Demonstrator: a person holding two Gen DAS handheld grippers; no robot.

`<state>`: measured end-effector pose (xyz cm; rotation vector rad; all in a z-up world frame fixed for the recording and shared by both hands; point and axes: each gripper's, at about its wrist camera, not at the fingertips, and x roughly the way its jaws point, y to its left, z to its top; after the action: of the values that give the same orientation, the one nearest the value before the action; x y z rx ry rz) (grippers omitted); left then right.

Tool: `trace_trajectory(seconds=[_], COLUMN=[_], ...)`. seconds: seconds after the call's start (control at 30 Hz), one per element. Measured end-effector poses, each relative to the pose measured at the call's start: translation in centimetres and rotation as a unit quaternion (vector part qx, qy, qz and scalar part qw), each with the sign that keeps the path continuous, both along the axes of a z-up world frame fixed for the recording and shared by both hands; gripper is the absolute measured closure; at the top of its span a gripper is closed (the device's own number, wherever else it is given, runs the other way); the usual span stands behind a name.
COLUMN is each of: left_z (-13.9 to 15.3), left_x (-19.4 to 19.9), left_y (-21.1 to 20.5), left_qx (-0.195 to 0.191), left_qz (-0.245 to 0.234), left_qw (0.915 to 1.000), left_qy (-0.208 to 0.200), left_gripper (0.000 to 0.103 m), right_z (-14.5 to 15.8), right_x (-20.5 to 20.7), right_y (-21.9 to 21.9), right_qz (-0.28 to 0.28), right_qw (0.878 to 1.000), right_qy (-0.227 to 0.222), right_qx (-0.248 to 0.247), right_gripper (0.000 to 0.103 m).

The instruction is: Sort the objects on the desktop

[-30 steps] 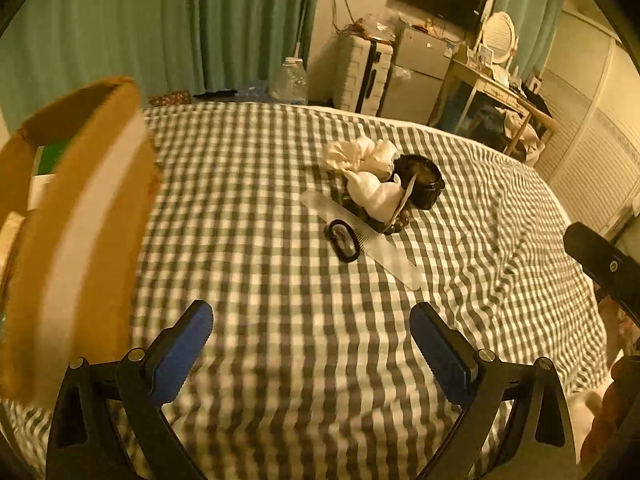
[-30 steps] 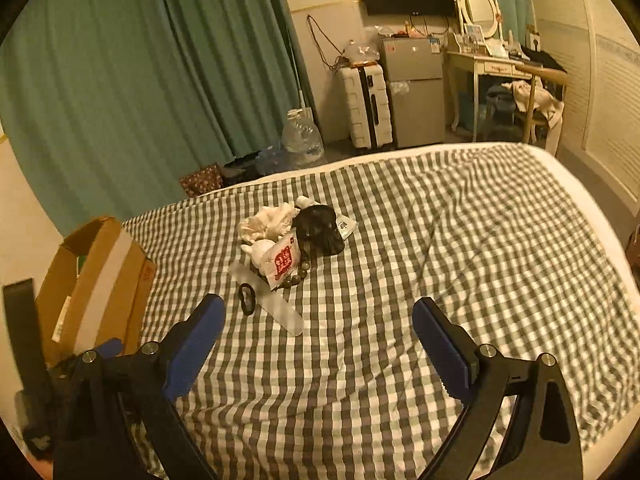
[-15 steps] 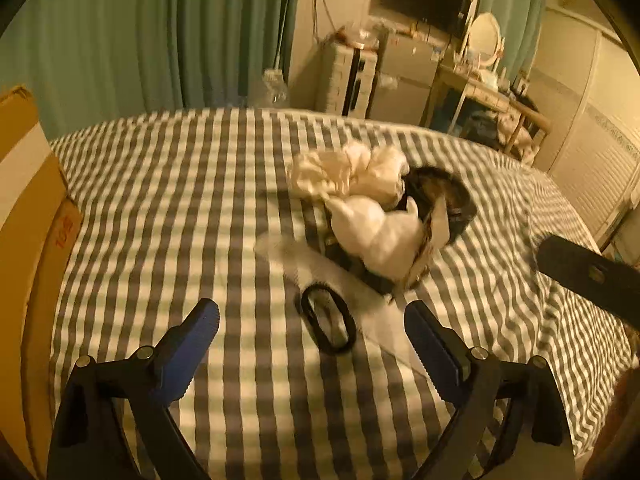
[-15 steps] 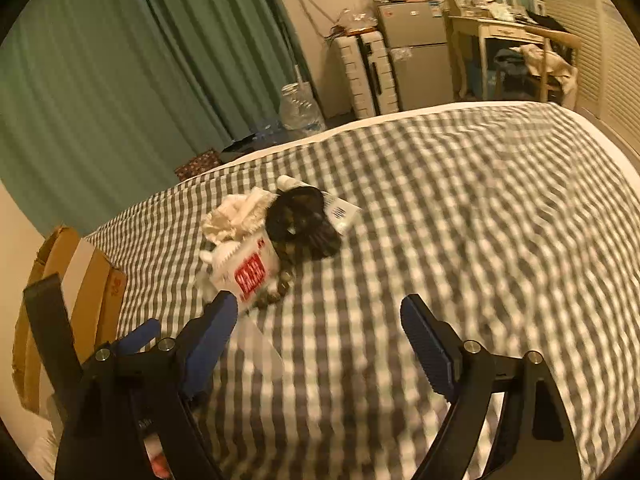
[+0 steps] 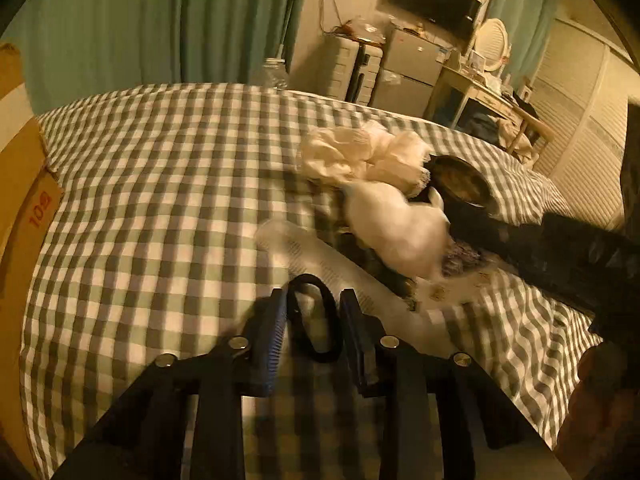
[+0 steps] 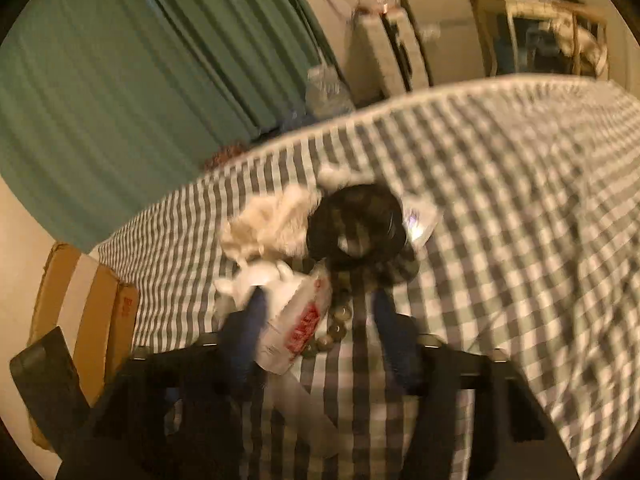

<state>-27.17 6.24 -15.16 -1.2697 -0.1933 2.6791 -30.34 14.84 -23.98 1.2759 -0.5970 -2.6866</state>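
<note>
A pile of small objects lies on the checked cloth (image 5: 140, 208). My left gripper (image 5: 312, 300) has its blue pads pressed on both sides of a black hair tie (image 5: 314, 316) that rests on a clear ruler (image 5: 352, 276). My right gripper (image 6: 318, 300) is partly closed around a white plastic bag with red print (image 6: 296, 316), with a string of beads (image 6: 338, 322) between the fingers. A cream scrunchie (image 5: 360, 156), a black round container (image 5: 460, 184) and the white bag (image 5: 396, 224) lie just beyond the hair tie. The right gripper's arm crosses the left wrist view at right.
A cardboard box (image 6: 80, 308) stands at the left edge of the cloth and shows in the left wrist view (image 5: 20, 200) too. Green curtains, a suitcase, a small fridge and a desk stand behind. The cloth's right half holds nothing.
Both grippers moved forward and down to the pile. The left jaws closed from wide open onto the hair tie. The right jaws narrowed around the white bag.
</note>
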Motion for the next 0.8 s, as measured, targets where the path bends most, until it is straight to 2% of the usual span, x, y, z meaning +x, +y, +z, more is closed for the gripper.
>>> trace_trajectory(seconds=[0.13, 0.27, 0.33, 0.4, 0.47, 0.6, 0.67, 0.73, 0.8], left_z=[0.0, -0.2, -0.4, -0.5, -0.6, -0.1, 0.2, 0.6, 1.2], left_x=[-0.1, 0.2, 0.4, 1.1, 1.3, 2.4, 2.8, 3.6, 4.8], left_y=[-1.2, -1.9, -2.6, -3.9, -4.7, -4.5, -4.3, -4.6, -4.9], left_qx=[0.01, 0.02, 0.027, 0.034, 0.039, 0.016, 0.009, 0.034, 0.031], left_qz=[0.007, 0.009, 0.014, 0.041, 0.049, 0.05, 0.048, 0.048, 0.056], left_qw=[0.9999, 0.9997, 0.9994, 0.9984, 0.9979, 0.9985, 0.9986, 0.9982, 0.9979], left_qy=[-0.006, -0.015, -0.017, -0.016, -0.017, 0.017, 0.02, 0.008, 0.007], left_gripper=[0.077, 0.082, 0.094, 0.094, 0.094, 0.095, 0.095, 0.095, 0.095], right_z=[-0.9, -1.2, -0.9, -0.6, -0.1, 0.0, 0.2, 0.7, 1.3], right_x=[0.2, 0.0, 0.1, 0.2, 0.8, 1.8, 2.7, 4.0, 4.7], right_y=[1.0, 0.2, -0.4, -1.1, -1.7, -2.2, -2.1, -1.9, -1.7], right_qz=[-0.018, -0.008, 0.001, 0.011, 0.019, 0.026, 0.023, 0.02, 0.019], right_qw=[0.999, 1.0, 1.0, 1.0, 1.0, 0.999, 0.999, 1.0, 1.0], right_qy=[-0.026, -0.027, -0.023, -0.021, -0.015, -0.019, -0.022, -0.022, -0.017], right_qx=[0.001, 0.005, -0.009, -0.007, -0.003, -0.016, -0.01, -0.009, -0.005], right_gripper=[0.074, 0.078, 0.09, 0.096, 0.097, 0.099, 0.099, 0.099, 0.099])
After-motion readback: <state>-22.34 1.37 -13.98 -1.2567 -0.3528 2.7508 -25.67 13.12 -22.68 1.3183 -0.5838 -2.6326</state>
